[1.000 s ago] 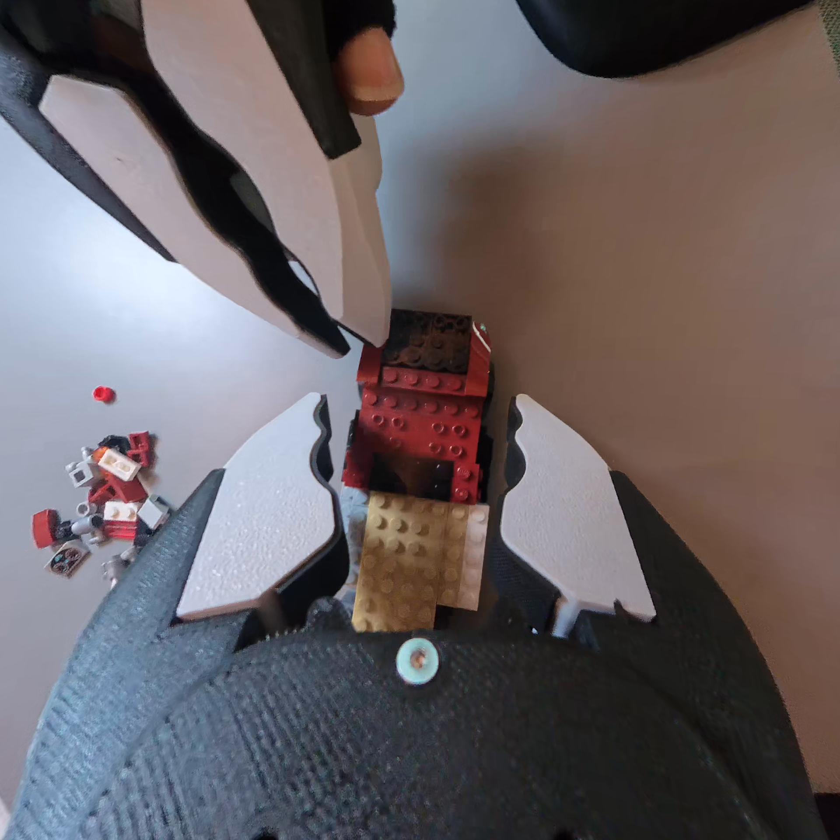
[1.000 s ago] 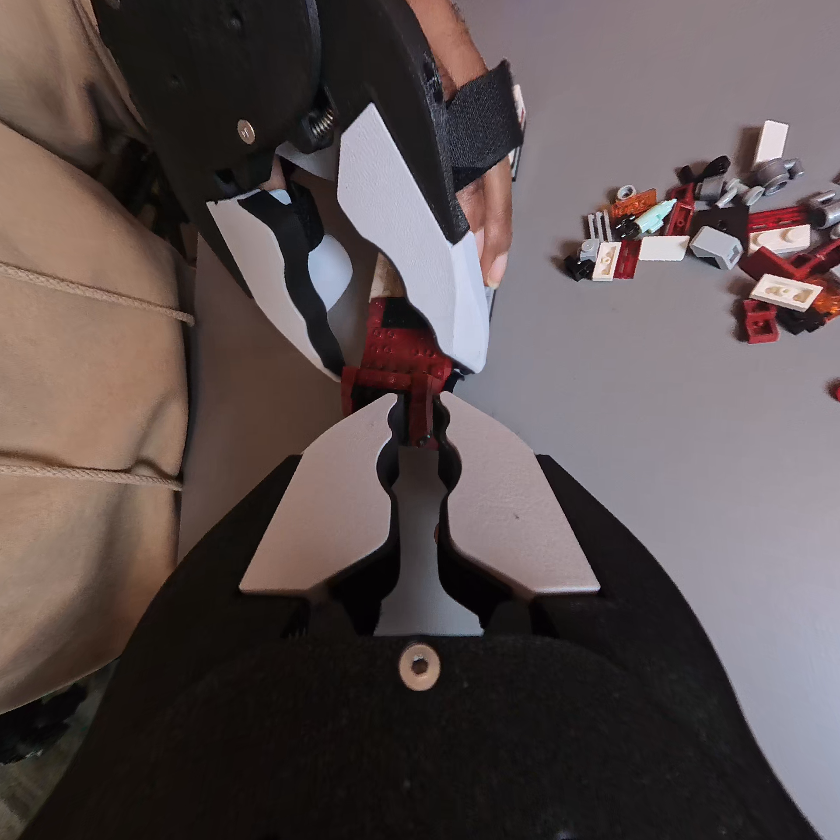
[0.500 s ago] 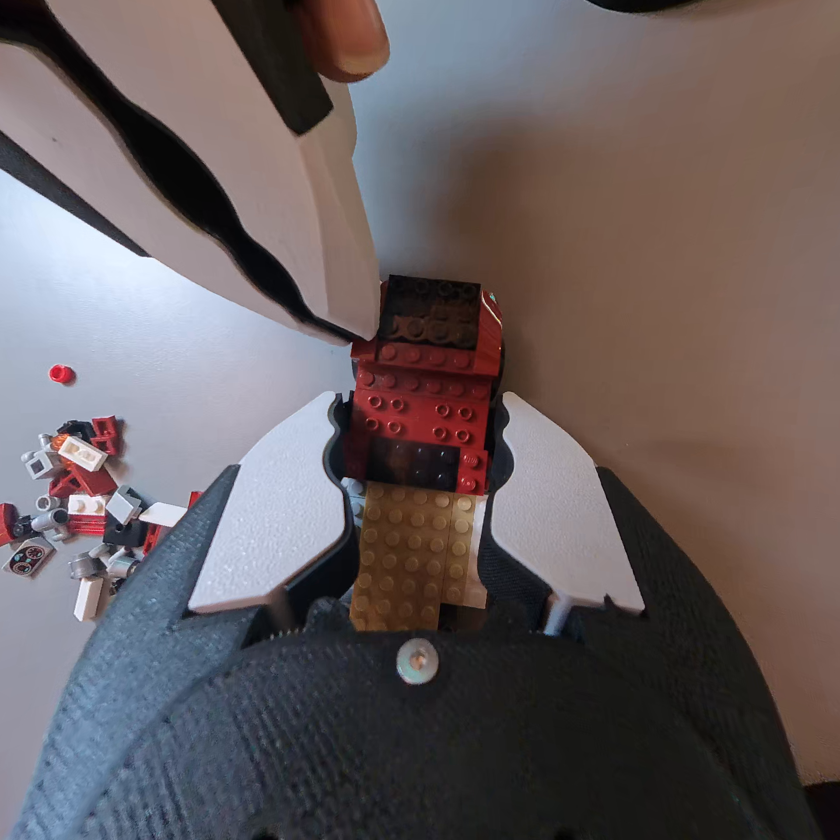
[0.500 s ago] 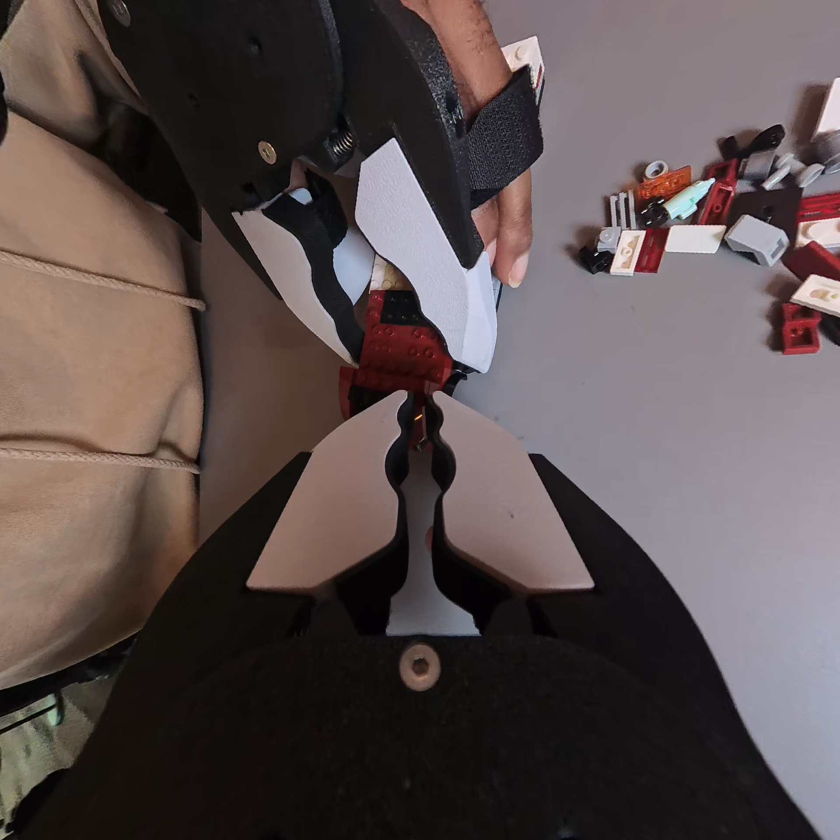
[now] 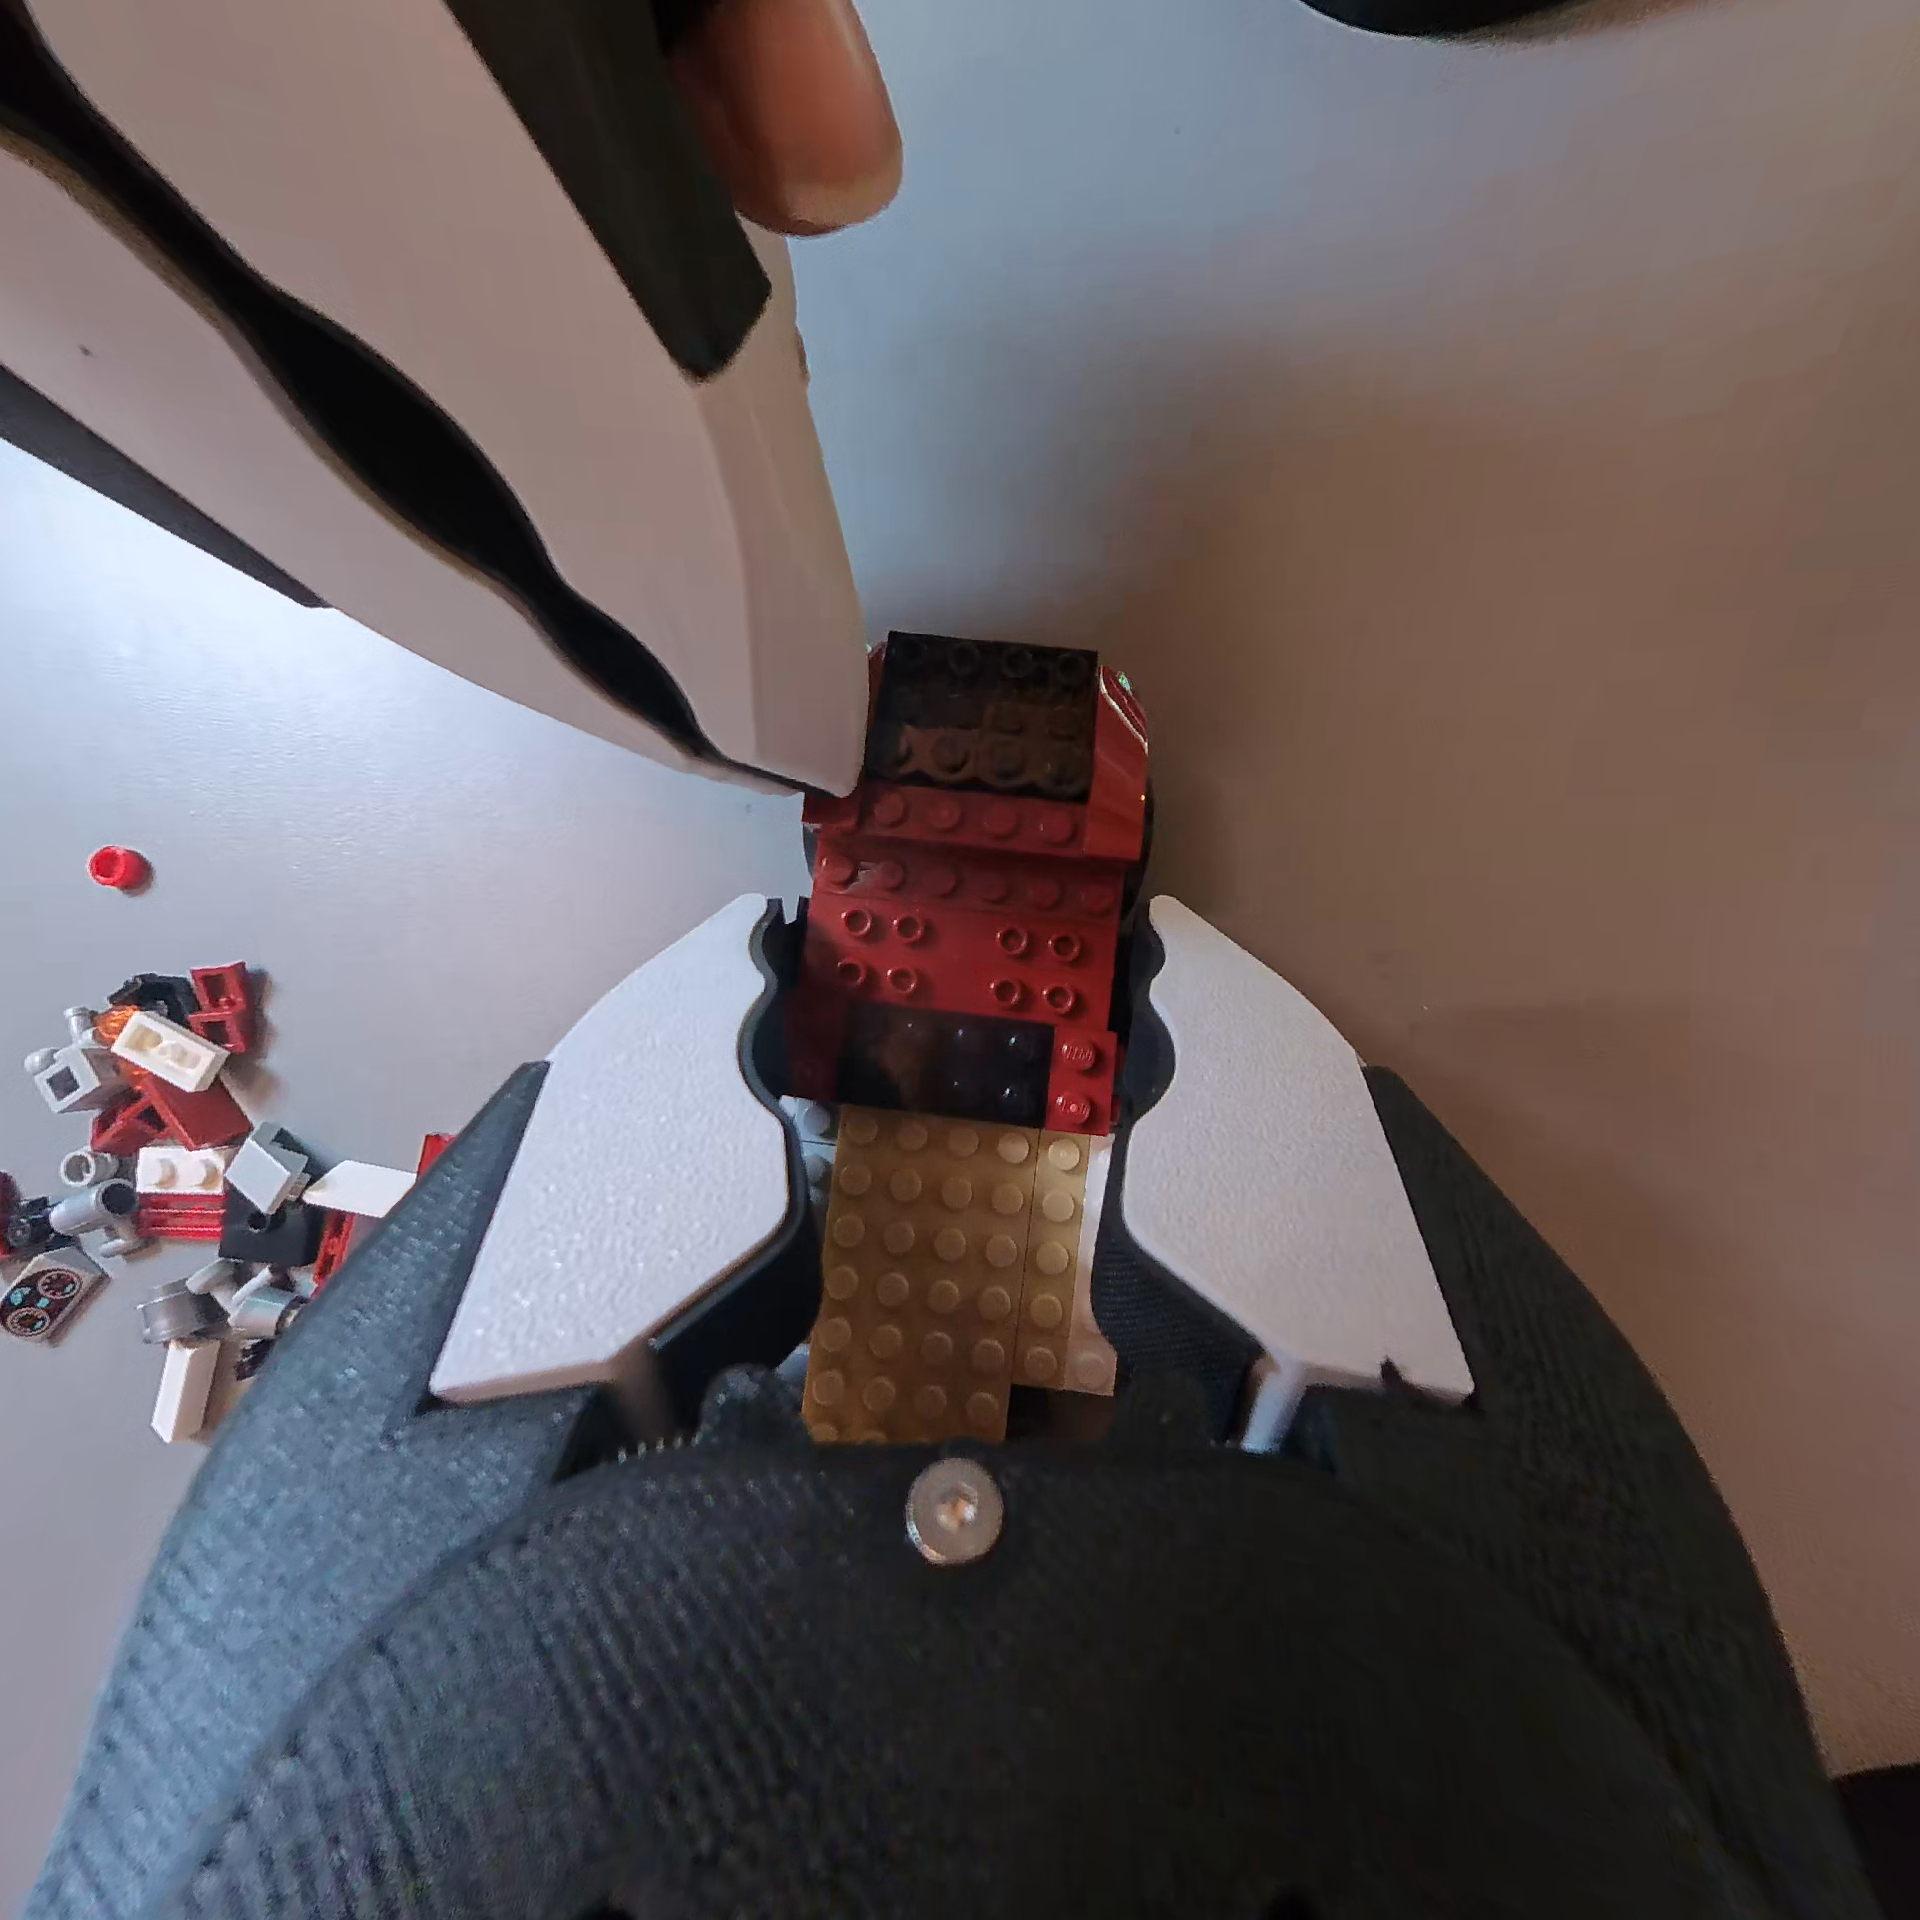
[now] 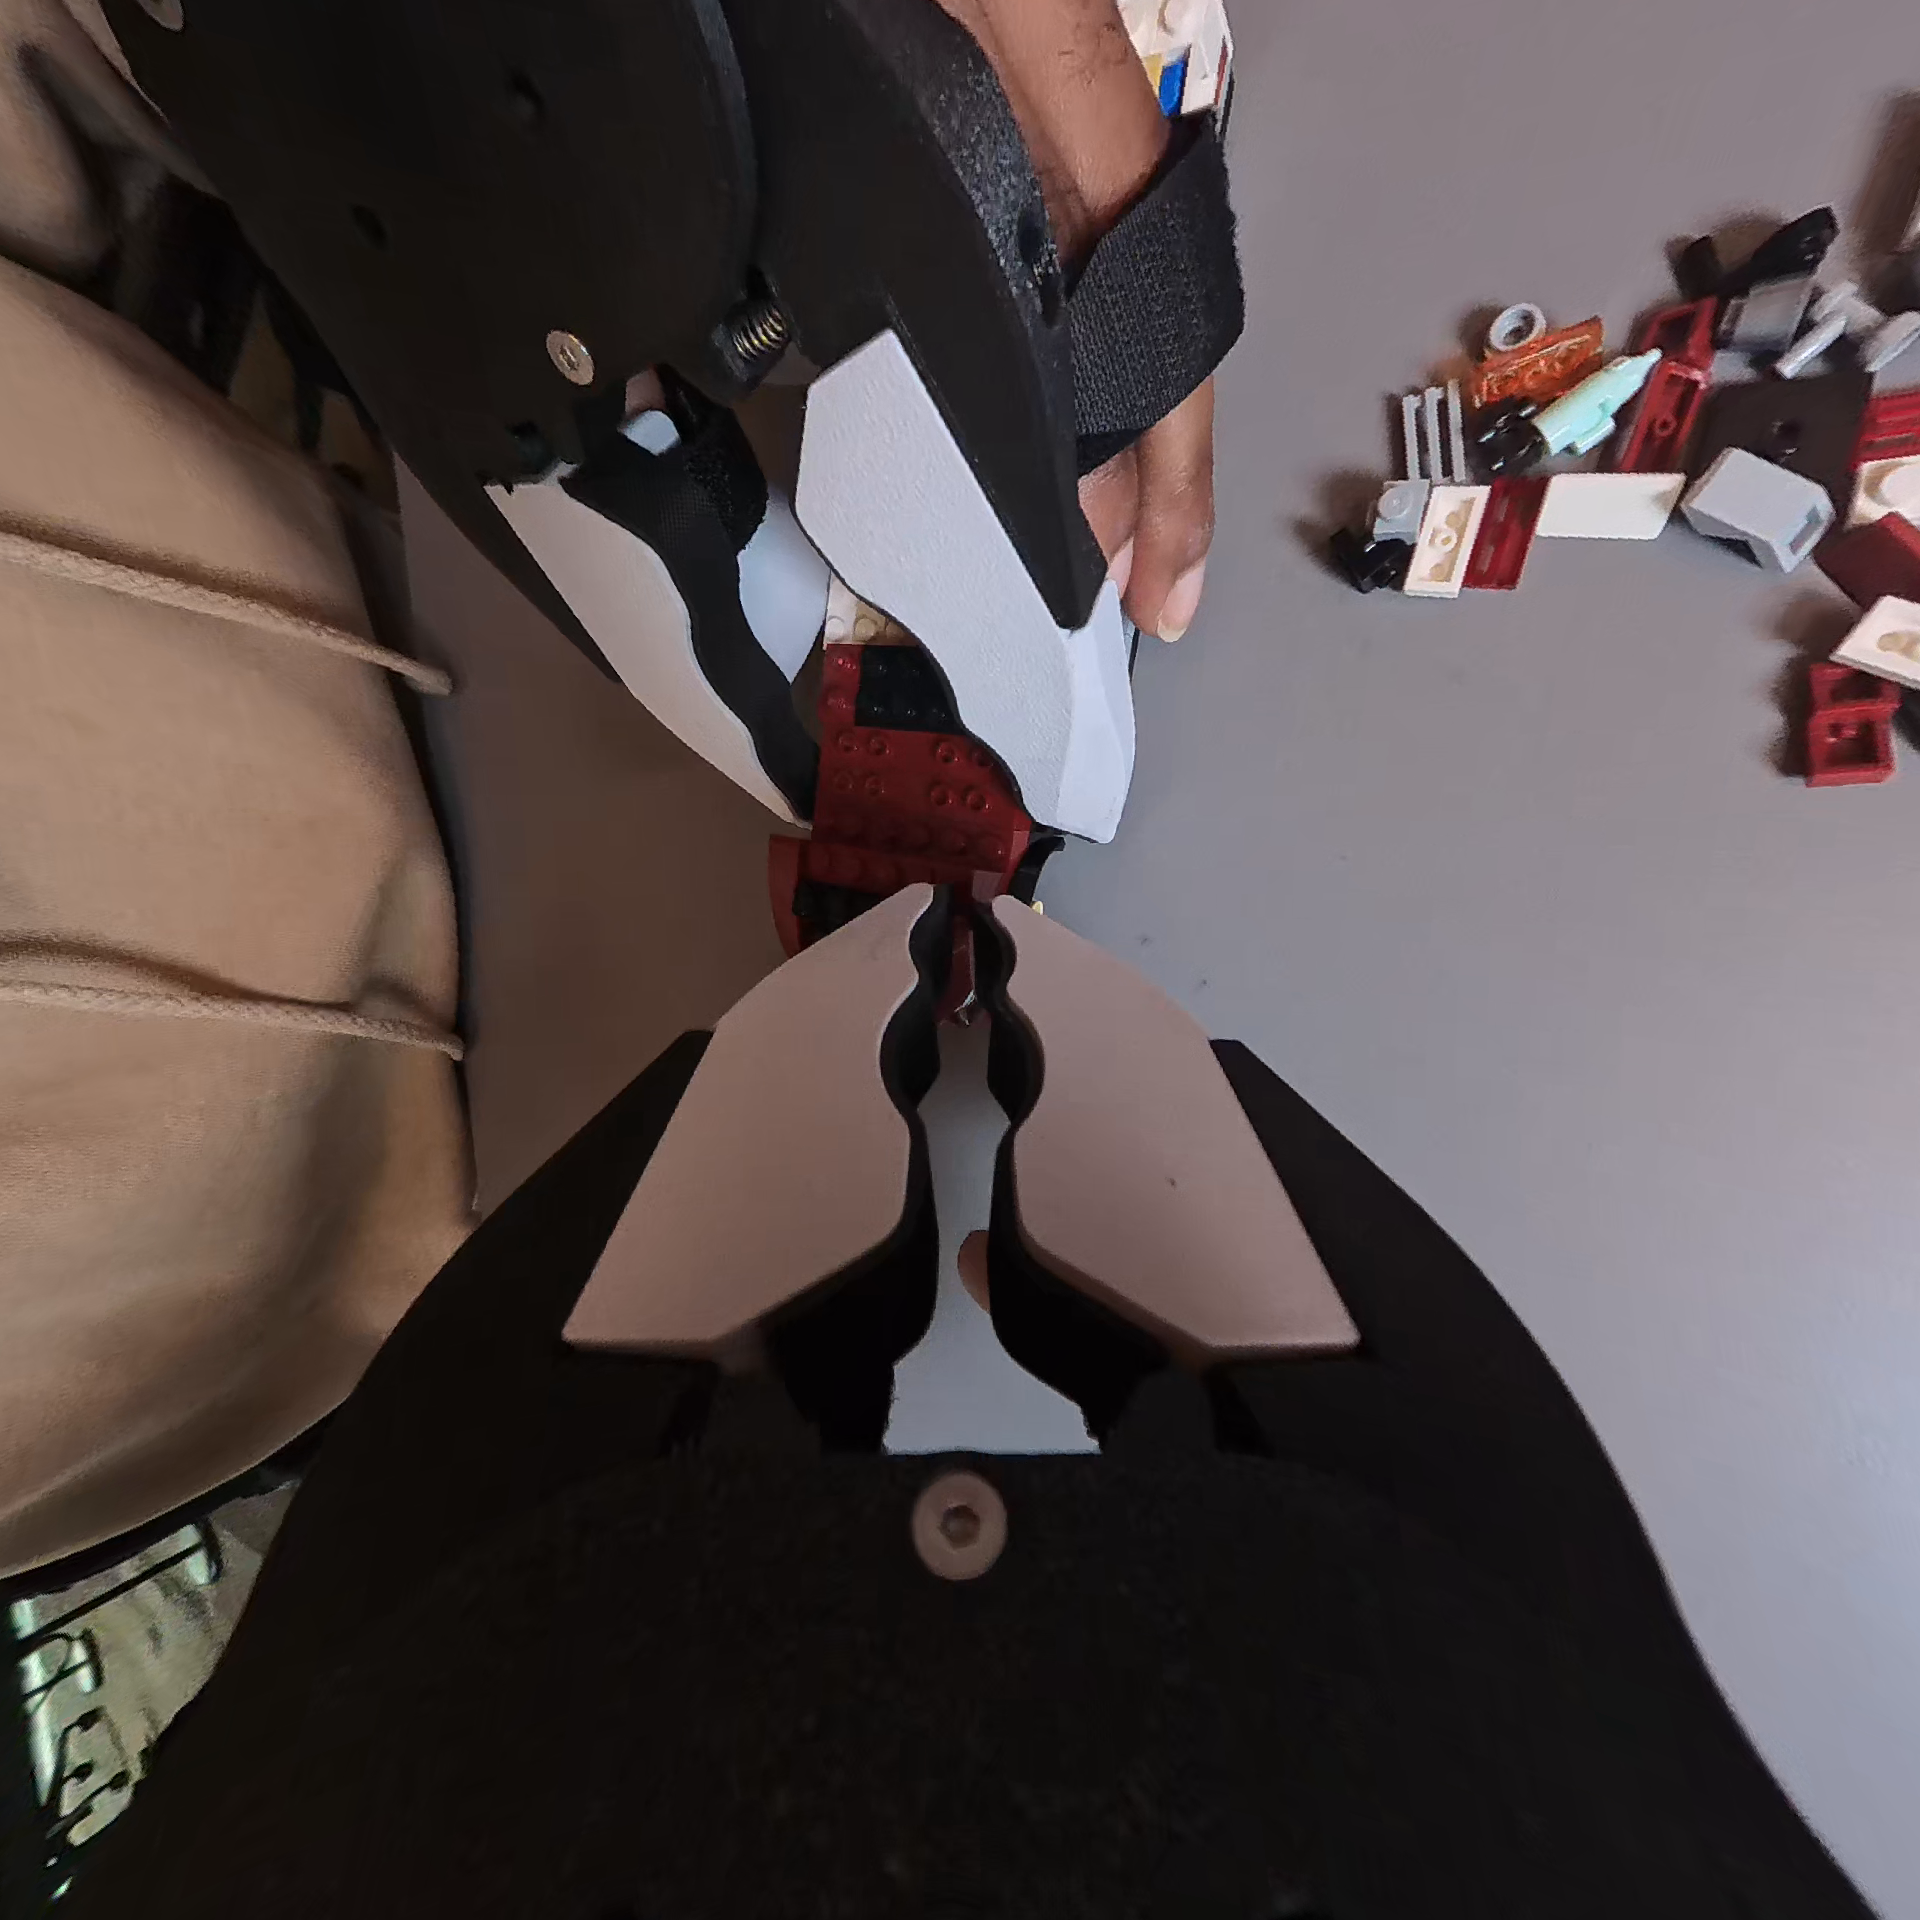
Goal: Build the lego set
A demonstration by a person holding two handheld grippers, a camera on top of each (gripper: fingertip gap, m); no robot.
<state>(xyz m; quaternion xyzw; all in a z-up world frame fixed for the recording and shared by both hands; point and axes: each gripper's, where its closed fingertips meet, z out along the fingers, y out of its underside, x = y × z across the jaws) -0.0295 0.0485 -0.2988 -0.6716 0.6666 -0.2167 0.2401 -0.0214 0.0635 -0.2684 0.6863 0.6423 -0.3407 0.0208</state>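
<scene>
The left gripper (image 5: pixel 956 914) has just closed in — it now clamps the dark-red brick model (image 5: pixel 961 935) by its sides above the grey table (image 5: pixel 1455 623). The right gripper (image 6: pixel 961 904), nearly shut, pinches a red piece at the model's far end — both now grip it, loose bricks (image 5: pixel 156 1143) nearby.

txt: none legible | printed gauge tile (image 5: pixel 42 1296); marks too small to read

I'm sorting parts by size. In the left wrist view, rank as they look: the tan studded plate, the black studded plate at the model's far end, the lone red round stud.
1. Tan studded plate, though nearest the camera.
2. Black studded plate.
3. Red round stud.
</scene>
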